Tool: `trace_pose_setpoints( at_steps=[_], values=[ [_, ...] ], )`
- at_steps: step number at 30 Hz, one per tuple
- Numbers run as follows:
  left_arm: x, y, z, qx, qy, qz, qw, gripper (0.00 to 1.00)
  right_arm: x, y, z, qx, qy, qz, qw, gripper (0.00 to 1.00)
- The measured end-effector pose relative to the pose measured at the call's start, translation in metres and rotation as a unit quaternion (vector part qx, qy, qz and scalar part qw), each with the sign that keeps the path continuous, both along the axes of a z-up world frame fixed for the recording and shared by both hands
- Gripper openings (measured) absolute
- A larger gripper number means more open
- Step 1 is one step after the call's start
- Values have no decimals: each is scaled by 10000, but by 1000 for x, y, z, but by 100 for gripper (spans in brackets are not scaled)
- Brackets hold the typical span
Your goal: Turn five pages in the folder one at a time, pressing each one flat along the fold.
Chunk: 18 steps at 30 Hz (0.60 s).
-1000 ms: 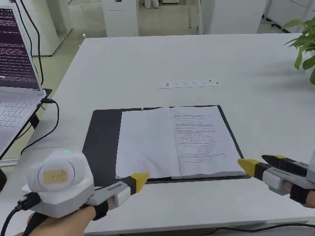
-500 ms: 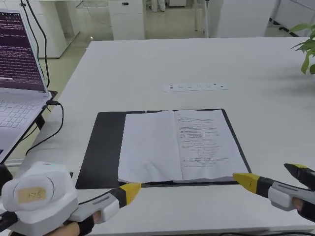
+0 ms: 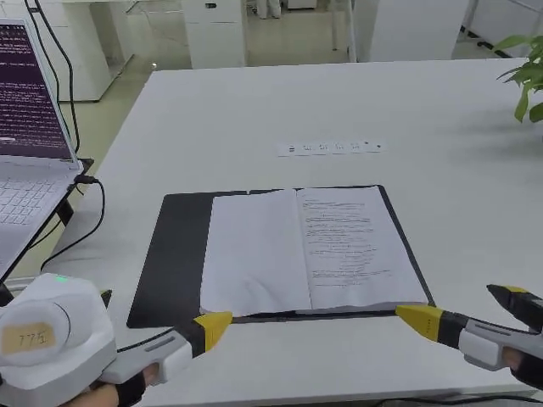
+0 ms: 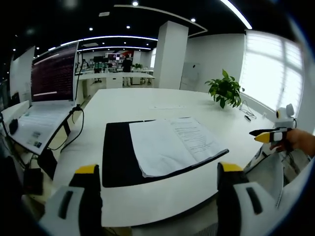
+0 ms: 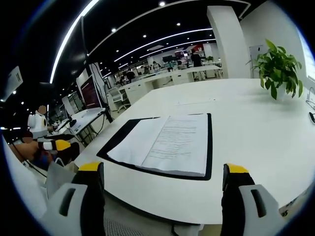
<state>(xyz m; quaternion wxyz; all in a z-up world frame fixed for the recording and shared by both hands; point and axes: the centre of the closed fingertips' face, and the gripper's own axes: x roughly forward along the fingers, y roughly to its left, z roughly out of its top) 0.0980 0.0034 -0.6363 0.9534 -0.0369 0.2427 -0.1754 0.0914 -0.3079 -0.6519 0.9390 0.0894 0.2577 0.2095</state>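
The black folder lies open and flat on the white table. Its left page is blank and its right page is printed. My left gripper hovers open just off the table's near edge, short of the folder's left corner, with one yellow fingertip in the head view. My right gripper is open too, low near the folder's bottom right corner and apart from it. Neither gripper holds anything. In the right gripper view the folder lies ahead between the jaws.
An open laptop stands at the left edge with a black cable trailing from it. A white power strip lies beyond the folder. A green plant stands at the far right.
Both grippers have drawn back from the folder's near edge toward me. The right gripper's jaws stand wider apart than a second ago. The pages have not moved.
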Motion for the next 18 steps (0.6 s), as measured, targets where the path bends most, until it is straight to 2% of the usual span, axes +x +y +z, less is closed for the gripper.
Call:
trace_pose_setpoints(
  at_steps=[5, 9, 13, 15, 16, 18],
  values=[
    [6, -10, -10, 201, 62, -256, 9995, 99, 2, 1, -1, 18, -16, 11, 10000, 99],
    [12, -23, -16, 414, 18, -605, 9973, 96, 3, 4, -1, 14, -45, 25, 10000, 97],
    [23, -45, -26, 433, 113, -921, 9947, 95, 3, 6, -3, -48, -53, 44, 10000, 97],
    [30, -58, -31, 487, 130, -1132, 9923, 92, 3, 8, -4, -43, -44, 49, 10000, 96],
    [33, -67, -35, 505, 190, -1245, 9907, 91, 3, 8, -4, -32, -38, 41, 10000, 96],
    [38, -76, -38, 502, 199, -1316, 9898, 87, 2, 10, -3, 0, -35, 21, 10000, 95]
  ],
)
